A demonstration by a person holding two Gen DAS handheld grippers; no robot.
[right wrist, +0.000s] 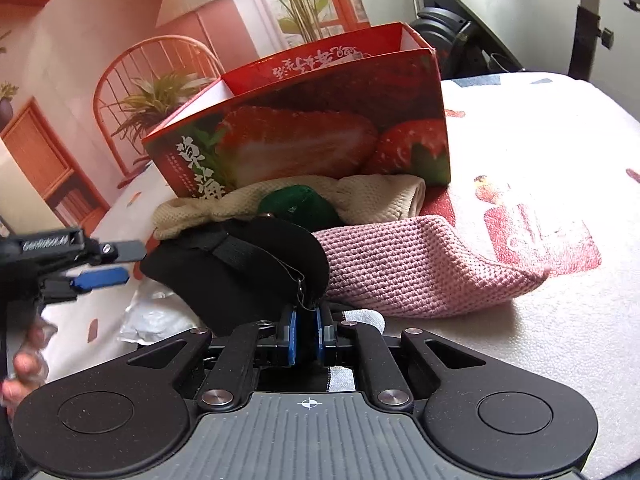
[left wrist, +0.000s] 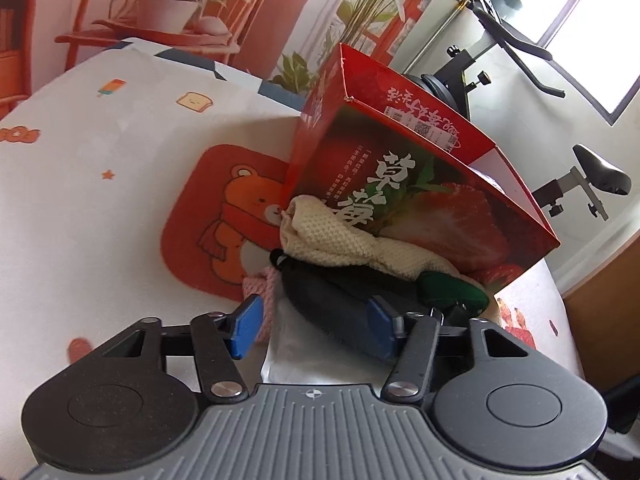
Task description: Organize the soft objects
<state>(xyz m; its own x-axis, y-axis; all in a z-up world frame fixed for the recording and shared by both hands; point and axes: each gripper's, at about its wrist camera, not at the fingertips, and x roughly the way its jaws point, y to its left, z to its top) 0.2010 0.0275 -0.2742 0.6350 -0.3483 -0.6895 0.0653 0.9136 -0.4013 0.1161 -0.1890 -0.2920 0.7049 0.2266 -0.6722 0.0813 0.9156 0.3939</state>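
Soft objects lie piled on the table against the strawberry box [right wrist: 304,128]: black eye mask [right wrist: 240,264] with strap, cream knit cloth [right wrist: 376,196], green item [right wrist: 298,202], pink knit cloth [right wrist: 420,260]. Right gripper [right wrist: 306,334] jaws are clenched on the eye mask's edge. Left gripper [left wrist: 316,320] jaws are released, straddling the mask.
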